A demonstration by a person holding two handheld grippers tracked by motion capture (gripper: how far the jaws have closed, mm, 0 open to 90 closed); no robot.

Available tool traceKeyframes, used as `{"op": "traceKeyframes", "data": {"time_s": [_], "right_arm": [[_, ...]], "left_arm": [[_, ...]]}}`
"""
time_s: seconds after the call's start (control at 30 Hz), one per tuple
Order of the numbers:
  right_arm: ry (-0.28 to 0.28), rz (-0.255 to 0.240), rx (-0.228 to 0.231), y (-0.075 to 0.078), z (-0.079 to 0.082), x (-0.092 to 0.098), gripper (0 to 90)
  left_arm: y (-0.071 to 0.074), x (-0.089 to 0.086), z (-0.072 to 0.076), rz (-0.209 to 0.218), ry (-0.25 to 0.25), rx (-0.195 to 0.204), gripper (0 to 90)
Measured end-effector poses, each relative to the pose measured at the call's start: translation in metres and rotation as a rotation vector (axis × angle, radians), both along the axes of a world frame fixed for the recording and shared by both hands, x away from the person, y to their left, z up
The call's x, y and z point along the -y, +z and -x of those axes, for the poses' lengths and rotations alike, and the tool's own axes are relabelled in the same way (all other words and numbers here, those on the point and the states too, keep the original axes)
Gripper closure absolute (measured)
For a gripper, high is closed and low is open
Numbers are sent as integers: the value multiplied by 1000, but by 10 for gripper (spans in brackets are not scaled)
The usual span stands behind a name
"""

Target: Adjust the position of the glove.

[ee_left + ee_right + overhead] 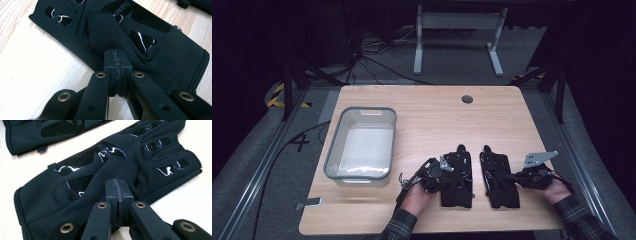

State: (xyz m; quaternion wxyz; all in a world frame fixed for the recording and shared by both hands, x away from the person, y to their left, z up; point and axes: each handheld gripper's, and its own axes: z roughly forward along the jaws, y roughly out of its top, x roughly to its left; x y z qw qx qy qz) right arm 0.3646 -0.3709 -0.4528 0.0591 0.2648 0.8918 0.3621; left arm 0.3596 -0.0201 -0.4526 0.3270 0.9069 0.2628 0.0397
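Two black gloves lie side by side, palms up, near the table's front edge: the left glove (459, 192) and the right glove (499, 192). My left gripper (455, 175) comes in from the left and is shut on the left glove's (160, 47) raised thumb flap, which stands up from the jaw tips of the left gripper (116, 53). My right gripper (507, 176) comes in from the right. It is shut on a lifted fold at the thumb of the right glove (75, 190), at the tips of the right gripper (117, 182). Both gloves rest on the wood.
A grey plastic bin (332, 155) stands at the table's left. A round cable hole (467, 99) sits near the far edge. A small grey piece (309, 203) lies at the front left corner. Bare wood stretches behind the gloves.
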Motion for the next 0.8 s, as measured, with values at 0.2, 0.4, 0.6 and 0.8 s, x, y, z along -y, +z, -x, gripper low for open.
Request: {"op": "traceKeyframes", "data": {"time_s": [0.2,0.4,0.6,0.8], "right_arm": [[15,3,6,0,-4,-7,900],[35,5,7,0,-4,-15,900],[27,-3,18,2,-3,-13,899],[7,-10,31,3,-3,-6,899]], "left_arm": [[-1,9,-3,9,-6,6,893],[-1,15,-2,19,-18,10,891],[5,7,-5,68,36,18,783],[8,4,-22,79,105,41,648]]}}
